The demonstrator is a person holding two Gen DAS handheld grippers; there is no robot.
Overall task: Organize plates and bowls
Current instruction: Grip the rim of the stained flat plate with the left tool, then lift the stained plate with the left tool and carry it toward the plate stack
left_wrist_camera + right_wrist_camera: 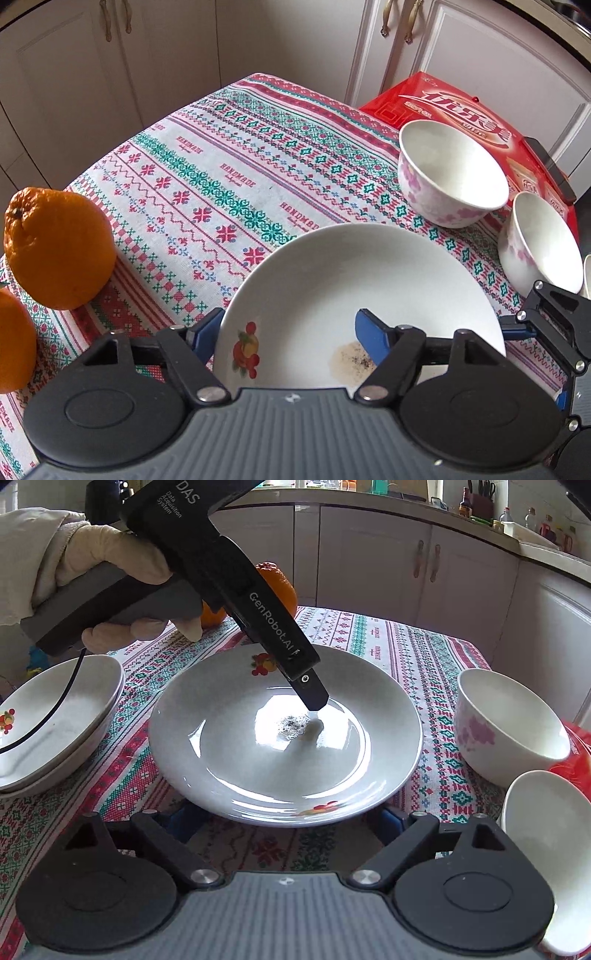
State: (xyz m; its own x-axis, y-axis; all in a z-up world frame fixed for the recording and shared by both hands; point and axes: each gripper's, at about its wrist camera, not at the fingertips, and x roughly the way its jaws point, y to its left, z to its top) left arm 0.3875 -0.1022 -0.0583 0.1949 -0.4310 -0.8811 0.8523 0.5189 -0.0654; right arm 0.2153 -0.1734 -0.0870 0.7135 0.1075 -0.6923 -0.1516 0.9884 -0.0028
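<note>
1. Left gripper [291, 334] straddling the white plate's [332, 280] rim, one finger [371, 334] inside, one outside; whether pinching it, cannot tell.
2. Right gripper [286, 821] spread wide, fingers mostly hidden beneath the plate's near rim.
3. Plate at bench [207, 177] middle; two bowls [448, 173] just beside.

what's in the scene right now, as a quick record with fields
plate: white, fruit print, speckled stain at centre, on patterned tablecloth
left gripper: open, one finger inside the plate, the other outside its rim
right gripper: open, at the plate's near edge
bowls: two, pink-flowered, empty, beside the plate
stacked plates: on the plate's other side
oranges: two, at table edge
</note>
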